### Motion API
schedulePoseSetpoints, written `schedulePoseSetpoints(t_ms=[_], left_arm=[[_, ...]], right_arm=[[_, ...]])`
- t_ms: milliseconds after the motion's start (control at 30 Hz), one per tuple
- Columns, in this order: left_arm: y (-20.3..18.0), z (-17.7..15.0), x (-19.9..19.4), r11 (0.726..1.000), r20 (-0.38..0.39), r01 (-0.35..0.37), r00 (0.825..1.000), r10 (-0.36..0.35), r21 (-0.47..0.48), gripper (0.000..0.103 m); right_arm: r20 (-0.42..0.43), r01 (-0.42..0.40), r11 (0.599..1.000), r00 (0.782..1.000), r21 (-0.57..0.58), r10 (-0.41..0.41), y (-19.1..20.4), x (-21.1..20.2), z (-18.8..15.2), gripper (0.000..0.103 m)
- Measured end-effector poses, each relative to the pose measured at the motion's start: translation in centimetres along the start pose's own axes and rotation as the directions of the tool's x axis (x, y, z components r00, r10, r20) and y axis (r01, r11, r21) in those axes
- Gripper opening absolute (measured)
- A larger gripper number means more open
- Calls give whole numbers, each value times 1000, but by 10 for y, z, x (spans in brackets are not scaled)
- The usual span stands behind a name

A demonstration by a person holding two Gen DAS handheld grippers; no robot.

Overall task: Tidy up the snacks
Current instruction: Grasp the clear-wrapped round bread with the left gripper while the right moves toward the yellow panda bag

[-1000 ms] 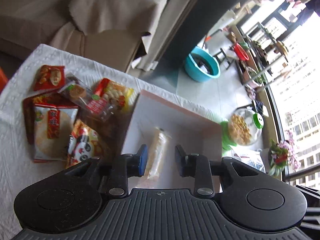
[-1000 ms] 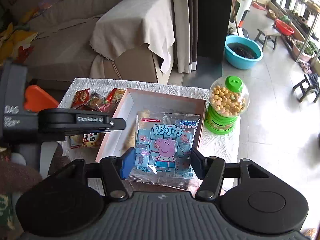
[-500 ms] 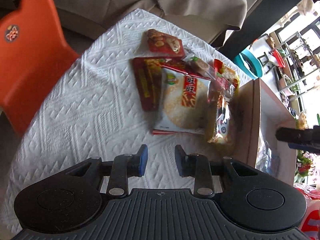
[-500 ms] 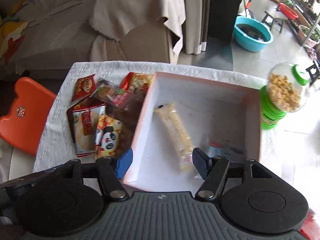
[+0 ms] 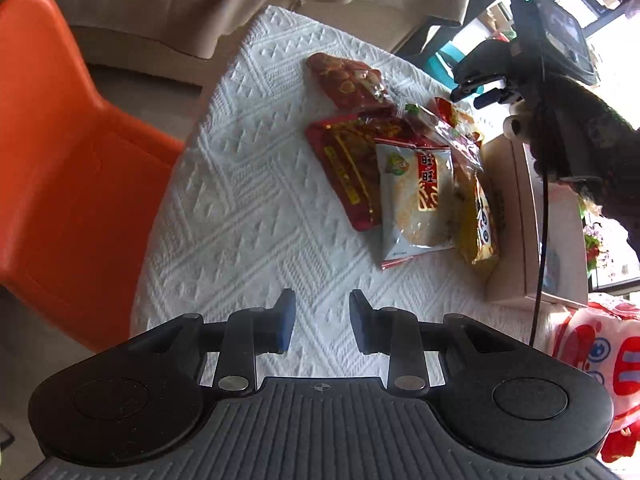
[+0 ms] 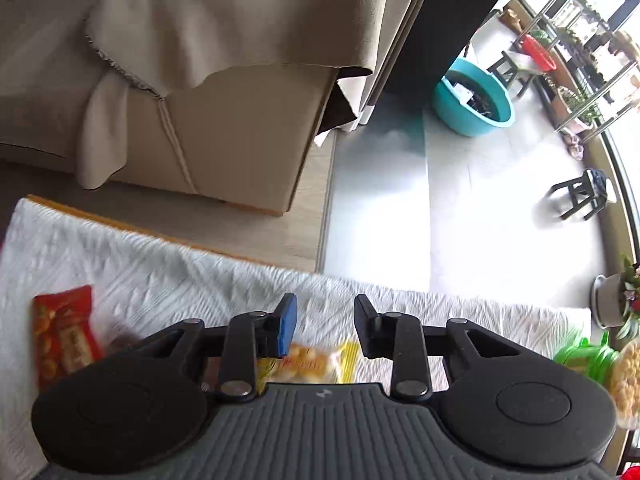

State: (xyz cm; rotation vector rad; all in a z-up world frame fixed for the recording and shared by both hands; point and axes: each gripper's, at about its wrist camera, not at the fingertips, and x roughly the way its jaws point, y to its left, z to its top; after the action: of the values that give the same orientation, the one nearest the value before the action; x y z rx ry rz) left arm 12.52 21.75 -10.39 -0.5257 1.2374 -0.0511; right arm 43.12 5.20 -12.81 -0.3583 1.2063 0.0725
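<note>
In the left wrist view several snack packets lie on the white tablecloth (image 5: 248,216): a red packet (image 5: 346,80) farthest, a dark red packet (image 5: 348,164), a clear rice-cracker packet (image 5: 416,196) and a yellow packet (image 5: 478,220) against the pink box (image 5: 516,216). My left gripper (image 5: 322,326) is open and empty above bare cloth, short of the packets. My right gripper (image 5: 486,92) shows there above the far packets. In the right wrist view my right gripper (image 6: 326,326) is open and empty over a yellow packet (image 6: 312,364), with a red packet (image 6: 64,332) at left.
An orange plastic chair (image 5: 60,152) stands left of the table. A beige covered sofa (image 6: 200,80) lies beyond the table's far edge. A green candy dispenser (image 6: 600,364) stands at the right. A teal basin (image 6: 474,100) and stools sit on the floor. A red-and-white bag (image 5: 592,360) lies near right.
My right gripper dropped the Peppa Pig packet in the box, then swung left over the far packets and narrowed its opening. My left gripper pulled back from the box to the table's near left.
</note>
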Motion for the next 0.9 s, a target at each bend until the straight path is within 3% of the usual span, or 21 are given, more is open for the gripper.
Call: schedulePoseSetpoints(t_ms=[67,167,433,500,633,700,767,900], left_arm=[[9,2,2,1000,-10,20,1000,-20,9,33],[17,8,11,999,-36,33,999,-33,-6,33],[11,45,23,999,-38,20,999,-19,28,33],[9,51,23,999,-33,16,999,-15,40,33],[-2,53,25,997,-43,24,999,-21,74,33],[-11,50,24,995,-43,31,999,-28,91,33],[-21,45,23,993,-42,33,999,-28,113,33],[-41,28,27,988,-79,34,997,-22,148,33]], right_arm=[[-8,26,1000,1000,0,-26,1,12,3,30],[-16,-34,999,999,31,35,6,5,-7,27],[-58,-186,975,979,123,195,27,-40,-90,27],[-82,-258,952,958,163,274,30,-48,-116,27],[-128,-394,890,894,232,429,33,-60,-162,28],[-125,-412,885,888,217,443,36,-71,-185,31],[-123,-415,887,888,204,443,39,-82,-209,44],[-129,-420,880,882,222,453,26,-97,-248,46]])
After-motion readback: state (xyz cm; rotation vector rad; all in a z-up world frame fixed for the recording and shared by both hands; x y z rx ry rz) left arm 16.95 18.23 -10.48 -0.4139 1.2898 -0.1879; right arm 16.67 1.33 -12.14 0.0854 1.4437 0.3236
